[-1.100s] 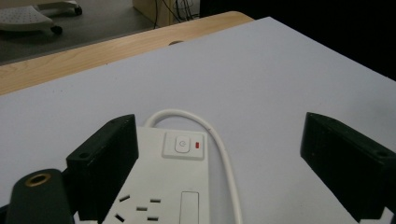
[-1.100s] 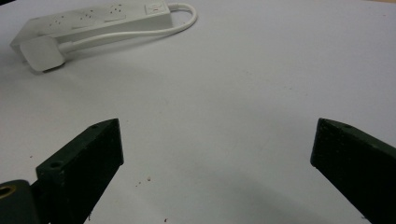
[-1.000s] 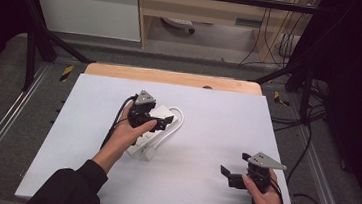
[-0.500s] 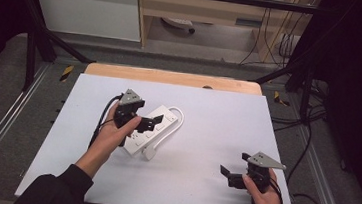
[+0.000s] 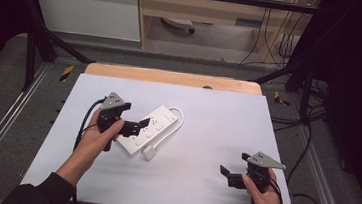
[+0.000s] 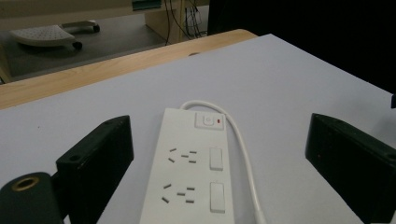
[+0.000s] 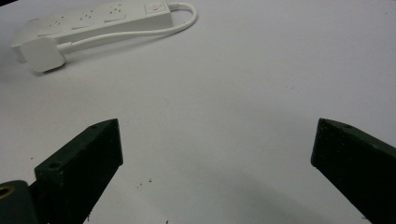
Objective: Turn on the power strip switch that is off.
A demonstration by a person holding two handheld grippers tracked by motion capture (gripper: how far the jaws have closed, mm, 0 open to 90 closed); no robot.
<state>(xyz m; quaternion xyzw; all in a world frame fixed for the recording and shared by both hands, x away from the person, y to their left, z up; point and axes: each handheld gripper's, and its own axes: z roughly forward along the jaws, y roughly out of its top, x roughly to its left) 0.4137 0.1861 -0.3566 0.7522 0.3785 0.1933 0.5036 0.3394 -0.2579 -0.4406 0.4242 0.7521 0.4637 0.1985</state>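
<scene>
1. High view: the left hand [image 5: 96,133] is reaching in from the near-left corner of the table [image 5: 203,109], forearm angled toward the power strip [image 5: 149,129]. It is holding the left gripper [image 5: 139,126] low at the strip's near-left end, jaws pointing along the strip's length; I cannot tell from here whether they are touching it. The strip is lying diagonally just left of the table's centre, its cord [image 5: 180,119] looping off the far end and its plug [image 5: 149,152] resting just beside its near end.
2. High view, against 0.5 s ago: the left hand and gripper are sliding back toward the strip's near-left end, having been farther along over its body; the strip itself is staying put. The right hand [image 5: 261,190] is staying parked, well apart from the strip toward the table's near-right corner, with the right gripper [image 5: 227,174] pointing left.
3. Left gripper view: jaws are standing wide apart, one on either side of the strip, gripping nothing. The strip's switch [image 6: 208,121] end is pointing away.
4. Right gripper view: jaws are gaping over bare table; the strip and plug [image 7: 43,53] are lying far off at upper left.
</scene>
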